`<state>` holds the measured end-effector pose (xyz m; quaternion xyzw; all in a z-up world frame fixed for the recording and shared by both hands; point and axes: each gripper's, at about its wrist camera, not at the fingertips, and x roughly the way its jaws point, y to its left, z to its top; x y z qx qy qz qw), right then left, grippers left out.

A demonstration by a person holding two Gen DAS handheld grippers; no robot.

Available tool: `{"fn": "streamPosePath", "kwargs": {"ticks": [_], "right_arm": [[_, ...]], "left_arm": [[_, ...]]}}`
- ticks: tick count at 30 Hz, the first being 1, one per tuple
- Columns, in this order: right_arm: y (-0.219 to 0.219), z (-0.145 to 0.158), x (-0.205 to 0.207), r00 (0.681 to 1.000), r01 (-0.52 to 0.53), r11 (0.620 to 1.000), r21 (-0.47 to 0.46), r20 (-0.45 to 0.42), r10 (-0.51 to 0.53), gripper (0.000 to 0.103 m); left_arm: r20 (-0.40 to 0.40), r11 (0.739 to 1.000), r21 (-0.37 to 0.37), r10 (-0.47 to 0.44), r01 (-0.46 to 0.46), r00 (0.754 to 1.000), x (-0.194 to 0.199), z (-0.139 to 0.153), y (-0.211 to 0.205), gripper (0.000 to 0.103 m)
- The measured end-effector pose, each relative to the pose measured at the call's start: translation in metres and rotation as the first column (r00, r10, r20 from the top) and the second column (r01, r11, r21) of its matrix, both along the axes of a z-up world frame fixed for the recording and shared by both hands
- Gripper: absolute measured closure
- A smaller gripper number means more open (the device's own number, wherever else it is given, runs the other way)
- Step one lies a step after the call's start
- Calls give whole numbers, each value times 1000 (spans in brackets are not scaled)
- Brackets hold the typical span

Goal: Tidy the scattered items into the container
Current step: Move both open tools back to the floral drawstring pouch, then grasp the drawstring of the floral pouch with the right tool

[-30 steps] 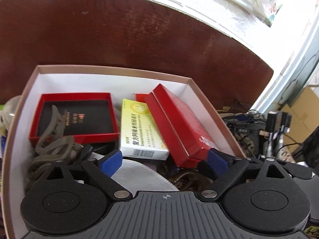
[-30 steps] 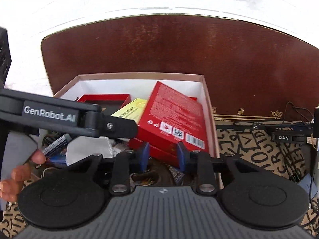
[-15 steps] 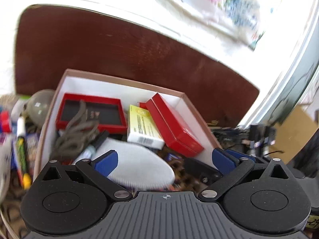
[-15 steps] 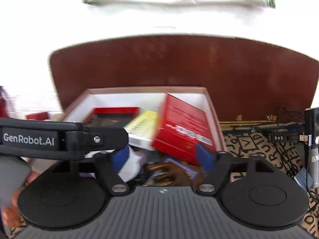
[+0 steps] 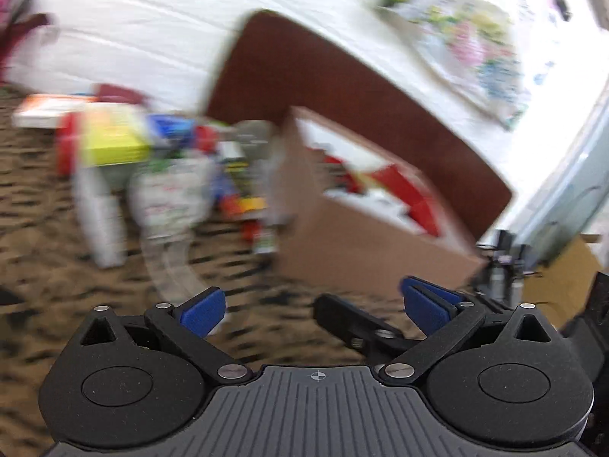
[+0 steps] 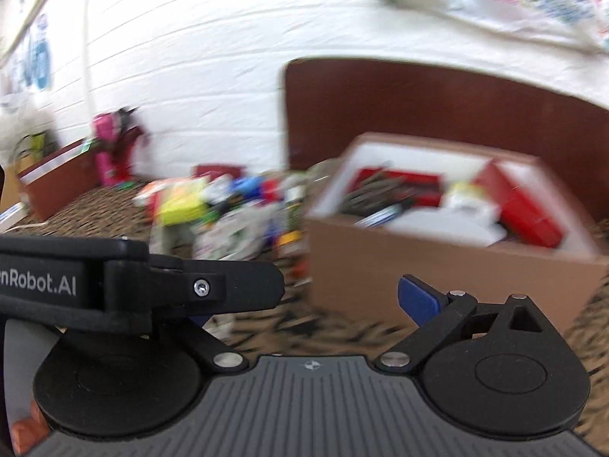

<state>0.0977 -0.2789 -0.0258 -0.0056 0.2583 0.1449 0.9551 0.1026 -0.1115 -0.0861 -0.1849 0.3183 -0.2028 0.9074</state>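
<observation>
Both views are motion-blurred. The brown cardboard container [image 5: 365,243] [image 6: 430,262] stands on the patterned surface, holding red boxes [image 6: 521,205], a yellow-white box and a white item. A pile of scattered items [image 5: 163,167] [image 6: 228,213] lies to its left, with a yellow-green box [image 5: 114,141] among them. My left gripper [image 5: 316,308] is open and empty, back from the container's near side. My right gripper [image 6: 304,304] is open and empty too, its left finger hidden behind the left gripper's black body [image 6: 114,289].
A dark brown board [image 6: 437,114] stands behind the container against a white brick wall. A second brown box [image 6: 57,182] and a pink object [image 6: 110,144] stand far left. Cables and black devices [image 5: 506,262] lie to the right of the container.
Both grippers pulled back out of the container and swung left, bringing the scattered pile into view. The right gripper opened after shutting near the red box. A white item now lies in the container.
</observation>
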Motion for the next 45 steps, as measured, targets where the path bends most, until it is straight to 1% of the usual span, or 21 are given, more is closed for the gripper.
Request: {"fn": "streamPosePath", "kwargs": {"ticks": [3,5,7,11,13,14,16,18,21,23,25,28,29,30,31,34,35,36,38,41,45], "right_arm": [[32,-18,-1,999,-17,1000,21,-27,17,4],[50,-29,4,999,-21,1000,21,-39,21,4],[65,-37,11,999,-32,999,-1,-34,32,6],[92,-52,26,998,-53,993,-104,-30,50,13],[100,-57,35,997,-67,991,-118,-44,62,19],[102,-59,41,996,-71,991,-115,-55,65,22],[105,-63,52,996,-65,992,-110,-68,58,23],[107,-67,64,996,-55,993,-106,-79,47,28],[111,-73,84,994,-51,996,-76,-104,43,34],[115,-76,97,993,-47,997,-56,-113,41,36],[119,-78,108,993,-41,998,-44,-114,36,38],[123,-82,122,992,-36,999,-36,-123,31,52],[124,-84,124,991,-41,999,-30,-128,37,62],[124,-85,125,990,-43,999,-20,-132,40,74],[124,-86,125,991,-40,999,-18,-132,37,74],[128,-83,114,994,-50,997,-55,-103,44,81],[128,-82,110,994,-55,997,-59,-100,49,87],[126,-81,106,993,-60,997,-54,-103,54,101],[120,-77,93,994,-57,997,-43,-100,53,102],[108,-71,74,997,-32,999,-45,-76,28,102],[98,-60,56,998,-33,999,-43,-63,30,102]], "left_arm": [[-15,996,31,83,-82,996,-4,-12,38,0],[-28,994,19,106,-105,994,-1,-17,59,1],[-42,993,12,117,-117,992,8,-22,71,3],[-72,995,10,104,-104,992,35,-34,79,16],[-74,992,25,123,-121,990,46,-39,79,16],[-70,989,34,145,-143,987,52,-41,81,16],[-65,983,42,181,-178,981,62,-45,84,17],[-64,979,47,200,-197,978,73,-48,86,20],[-71,976,58,214,-210,974,88,-53,91,24],[-86,976,61,215,-211,973,94,-55,94,31],[-89,976,65,215,-209,973,96,-59,96,33],[-92,974,70,223,-217,971,94,-61,100,30],[-101,975,63,217,-211,971,93,-62,101,29],[-107,977,58,212,-207,971,91,-62,102,28],[-106,977,58,212,-207,971,89,-61,103,27],[-109,977,57,209,-204,972,79,-57,104,23],[-111,978,50,208,-204,972,75,-55,105,20],[-111,978,42,207,-204,972,69,-53,106,19],[-104,979,31,203,-200,974,58,-49,104,17],[-105,981,38,193,-190,976,45,-46,99,17],[-110,984,17,179,-178,978,31,-40,92,17]]}}
